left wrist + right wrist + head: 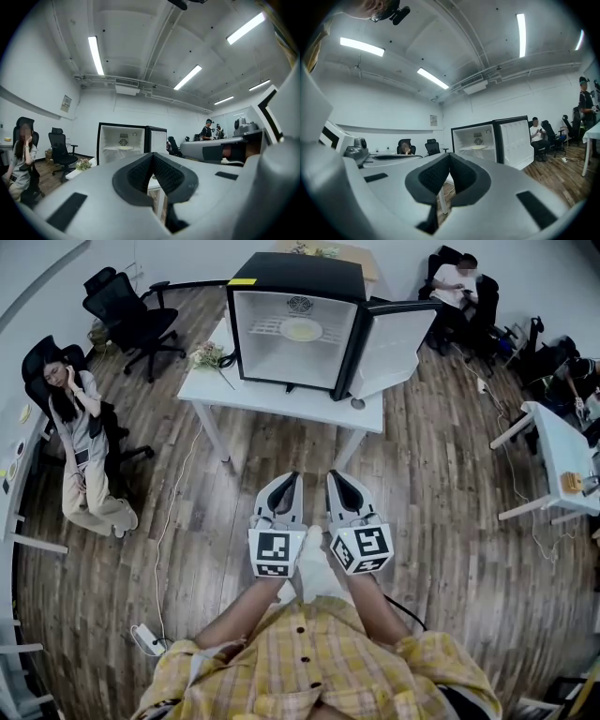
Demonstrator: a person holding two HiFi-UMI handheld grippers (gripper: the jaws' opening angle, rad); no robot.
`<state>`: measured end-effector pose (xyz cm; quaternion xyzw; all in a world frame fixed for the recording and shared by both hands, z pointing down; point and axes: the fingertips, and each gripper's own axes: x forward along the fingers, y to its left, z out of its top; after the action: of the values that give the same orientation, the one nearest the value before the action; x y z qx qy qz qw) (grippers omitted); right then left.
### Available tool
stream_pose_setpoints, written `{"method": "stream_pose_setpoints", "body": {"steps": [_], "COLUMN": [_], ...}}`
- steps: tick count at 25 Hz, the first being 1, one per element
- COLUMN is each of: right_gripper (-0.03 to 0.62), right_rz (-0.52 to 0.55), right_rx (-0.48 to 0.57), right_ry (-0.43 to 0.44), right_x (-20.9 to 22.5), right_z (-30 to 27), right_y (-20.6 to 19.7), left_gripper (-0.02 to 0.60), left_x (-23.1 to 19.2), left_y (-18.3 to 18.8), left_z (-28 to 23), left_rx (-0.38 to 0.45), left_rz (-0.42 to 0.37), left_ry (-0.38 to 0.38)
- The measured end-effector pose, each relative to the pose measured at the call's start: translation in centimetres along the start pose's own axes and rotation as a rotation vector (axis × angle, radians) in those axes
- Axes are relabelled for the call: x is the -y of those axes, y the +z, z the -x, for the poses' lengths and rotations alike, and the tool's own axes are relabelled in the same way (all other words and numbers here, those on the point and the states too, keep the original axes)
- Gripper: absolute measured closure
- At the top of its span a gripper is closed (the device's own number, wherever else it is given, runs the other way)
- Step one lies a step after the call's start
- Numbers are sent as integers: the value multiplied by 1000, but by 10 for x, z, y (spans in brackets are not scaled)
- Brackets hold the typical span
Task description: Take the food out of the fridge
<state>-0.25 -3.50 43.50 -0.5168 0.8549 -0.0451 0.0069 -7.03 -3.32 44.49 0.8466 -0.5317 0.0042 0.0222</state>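
Note:
A black mini fridge (295, 320) stands on a white table (281, 395) with its door (394, 348) swung open to the right. A pale plate of food (301, 330) lies on its shelf. My left gripper (292, 477) and right gripper (335, 476) are side by side over the wooden floor, well short of the table and pointing at the fridge. Both are shut with nothing between the jaws. The left gripper view shows the closed tips (152, 157) below the distant fridge (123, 140) and plate (123, 148). The right gripper view shows the same: tips (450, 157), fridge (480, 140), plate (478, 147).
A small bunch of flowers (208, 356) lies on the table's left end. A person (80, 442) sits in a chair at the left, and black office chairs (131, 320) stand behind. Another white table (562, 451) is at the right. A cable and power strip (148, 640) lie on the floor.

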Motion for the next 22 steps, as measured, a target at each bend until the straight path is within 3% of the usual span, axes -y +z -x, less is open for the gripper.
{"method": "stream_pose_setpoints", "body": {"steps": [22], "right_gripper": [586], "right_rz": [-15], "right_rx": [13], "right_ry": [0], "right_x": [78], "right_z": [-140], "right_y": [4], "left_gripper": [574], "left_x": [-69], "left_y": [0], "left_z": [-153], "left_rx": [-11], "left_rz": [-17], "left_ry": [12]}}
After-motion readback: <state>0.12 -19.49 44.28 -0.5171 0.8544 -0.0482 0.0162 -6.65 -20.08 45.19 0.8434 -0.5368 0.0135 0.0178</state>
